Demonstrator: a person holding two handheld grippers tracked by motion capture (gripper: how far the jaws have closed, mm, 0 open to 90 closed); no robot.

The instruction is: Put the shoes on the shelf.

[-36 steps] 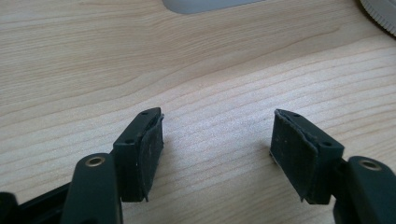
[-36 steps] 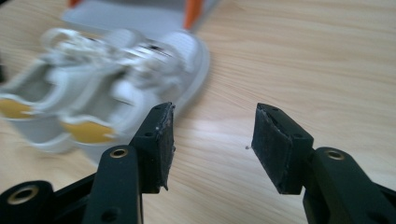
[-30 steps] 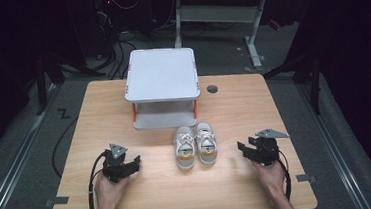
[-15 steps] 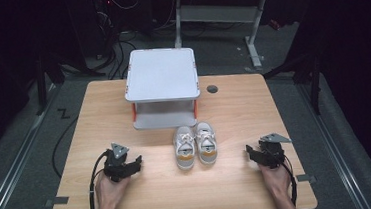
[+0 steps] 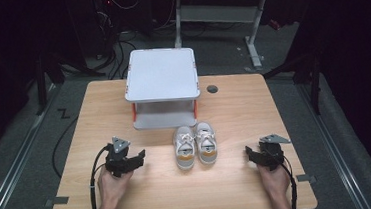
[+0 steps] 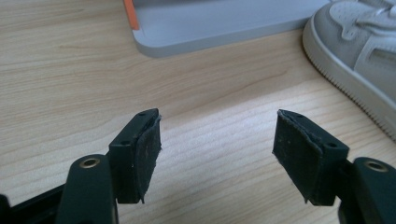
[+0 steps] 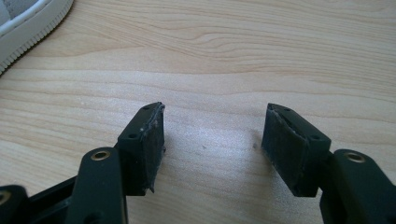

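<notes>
A pair of small grey-and-white shoes (image 5: 195,145) with tan toes stands side by side in the middle of the wooden table (image 5: 224,106), toes toward me. My left gripper (image 5: 138,157) is to their left, open, pointing toward them, with bare wood between its jaws. In the left gripper view (image 6: 217,154) one shoe (image 6: 359,51) lies at the upper right. My right gripper (image 5: 250,154) sits low to the right of the shoes; its jaws have just been opening with nothing between them. In the right gripper view (image 7: 212,144) a shoe sole (image 7: 23,21) shows at the top left.
A white two-level stand (image 5: 161,79) with orange posts stands just behind the shoes; its lower shelf (image 6: 210,23) shows in the left gripper view. A round cable hole (image 5: 212,89) is right of the stand. Cables trail from both grippers toward the front edge.
The right gripper has sunk toward the table and its jaws stand wider. The left gripper has lifted slightly. The shoes have not moved.
</notes>
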